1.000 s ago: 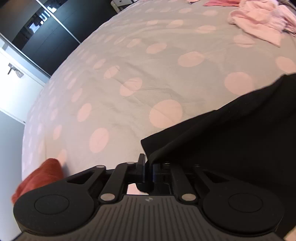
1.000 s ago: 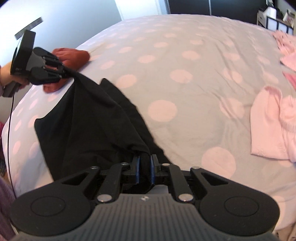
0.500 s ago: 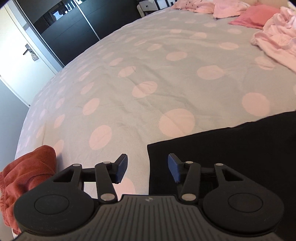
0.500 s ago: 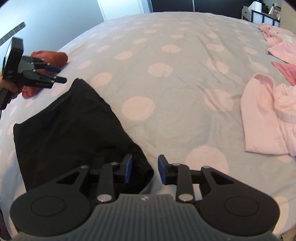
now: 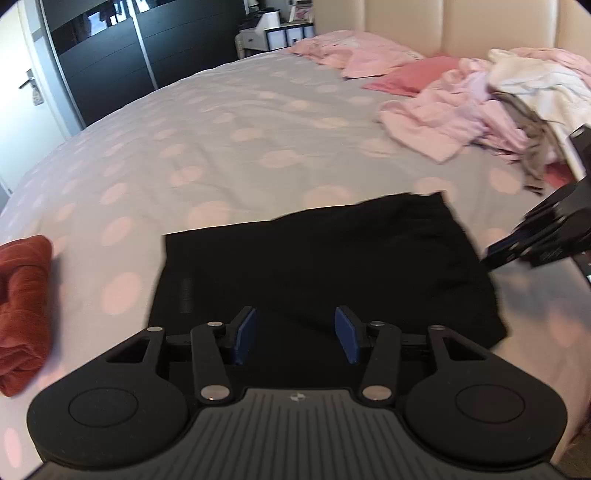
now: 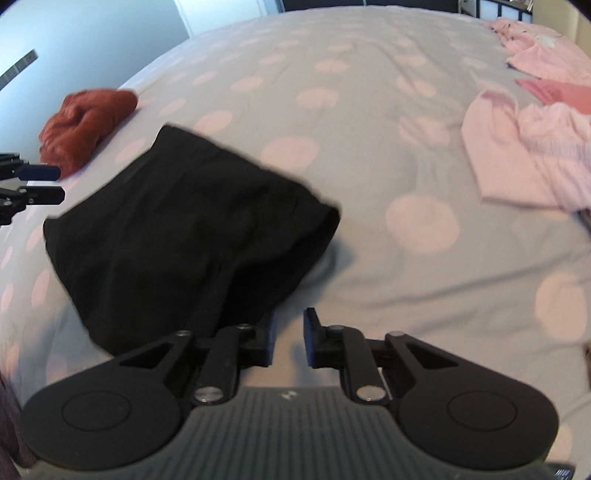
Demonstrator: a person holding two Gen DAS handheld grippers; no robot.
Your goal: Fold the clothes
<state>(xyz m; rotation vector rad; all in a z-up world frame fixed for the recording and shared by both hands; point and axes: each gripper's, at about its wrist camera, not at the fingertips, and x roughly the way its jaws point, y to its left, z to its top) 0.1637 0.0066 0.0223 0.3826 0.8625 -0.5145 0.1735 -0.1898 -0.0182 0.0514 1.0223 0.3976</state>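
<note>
A black garment [image 5: 325, 258] lies folded on the grey bed cover with pink dots [image 5: 221, 147]; no gripper holds it. My left gripper [image 5: 295, 332] hovers over its near edge, blue pads apart and closing a little, nothing pressed between them. In the right wrist view the black garment [image 6: 184, 236] lies left of centre. My right gripper [image 6: 290, 336] sits just beyond the garment's near right corner, its jaws closing with a narrow gap and only bed cover showing between them. Each gripper shows in the other's view: the right gripper [image 5: 517, 251], the left gripper [image 6: 37, 182].
A rust-red folded cloth [image 5: 22, 310] [image 6: 88, 125] lies left of the black garment. A heap of pink and white clothes [image 5: 461, 118] [image 6: 528, 147] covers the far right of the bed near the cream headboard [image 5: 443, 26]. A dark wardrobe [image 5: 110, 55] stands beyond the bed.
Both grippers have let go of the black garment, which dropped flat onto the bed. The left gripper opened and swung back over it; the right opened, then narrowed again.
</note>
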